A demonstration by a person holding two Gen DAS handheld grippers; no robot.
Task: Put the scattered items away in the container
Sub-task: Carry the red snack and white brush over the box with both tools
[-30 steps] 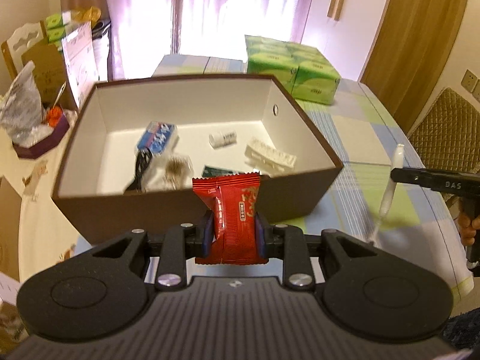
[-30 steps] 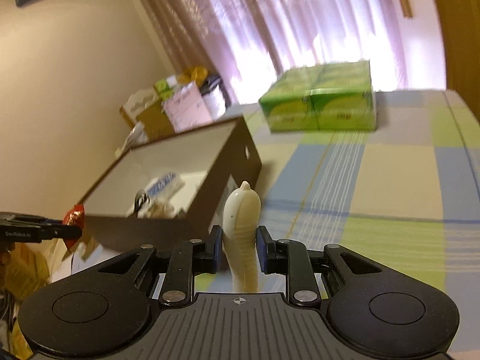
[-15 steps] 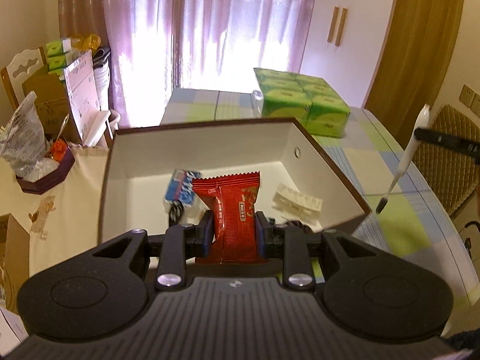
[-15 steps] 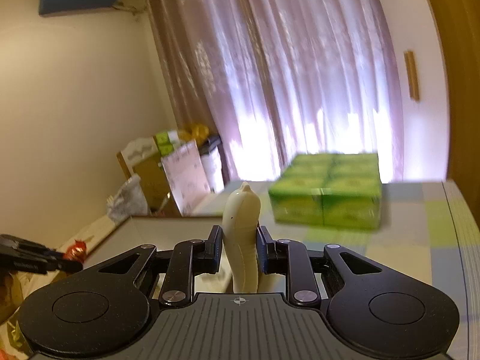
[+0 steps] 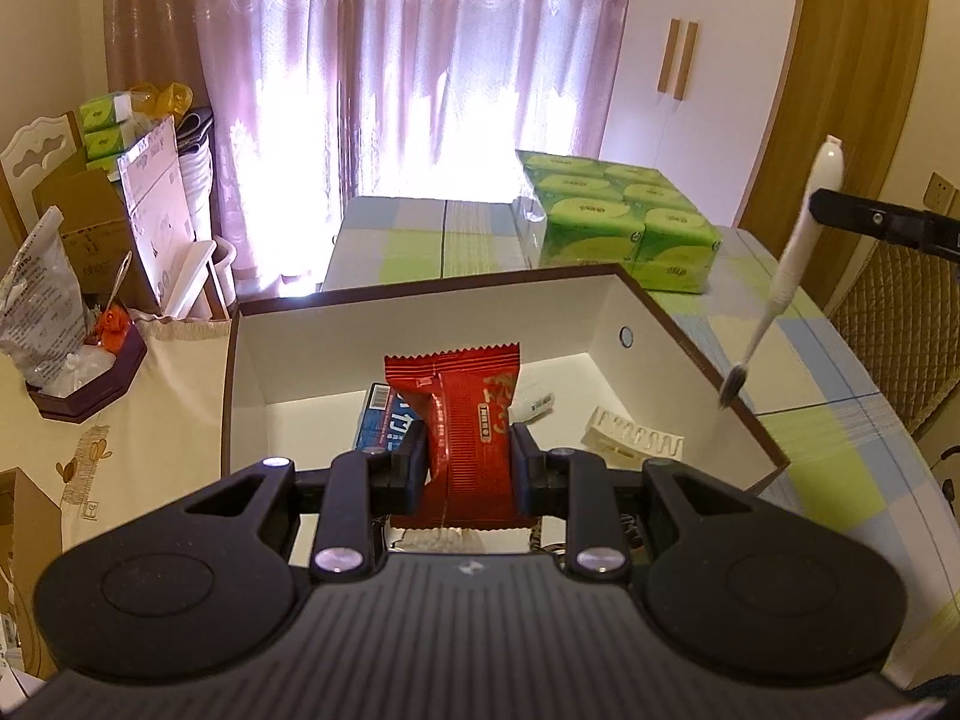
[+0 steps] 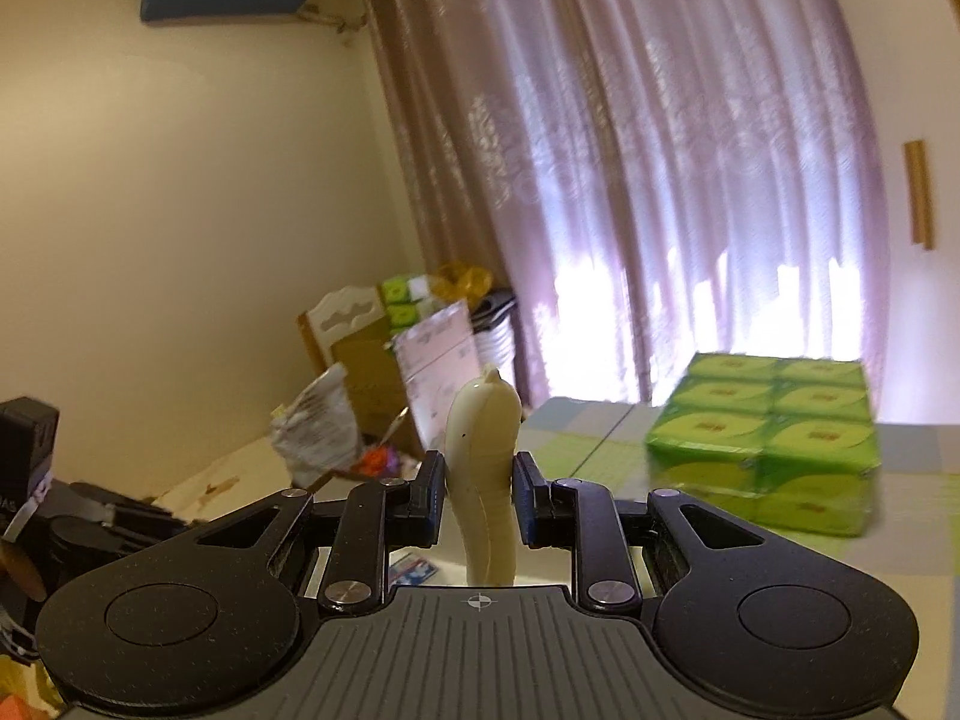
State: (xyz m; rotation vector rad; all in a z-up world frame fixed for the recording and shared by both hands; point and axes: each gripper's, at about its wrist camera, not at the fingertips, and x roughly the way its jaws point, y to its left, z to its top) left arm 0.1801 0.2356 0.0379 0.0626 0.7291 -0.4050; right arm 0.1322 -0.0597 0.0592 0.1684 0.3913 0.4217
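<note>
Since a second ago, the left gripper [image 5: 468,468] has been carried from in front of the brown-walled, white-lined open box [image 5: 690,354] to above its interior, clamped on the red foil snack packet [image 5: 465,420]. The right gripper [image 6: 478,498] has been raised, pinching the white toothbrush [image 5: 786,276] by its handle; the bristle end now hangs over the box's right rim. Both items judged ready for release; toothbrush could catch the rim.
</note>
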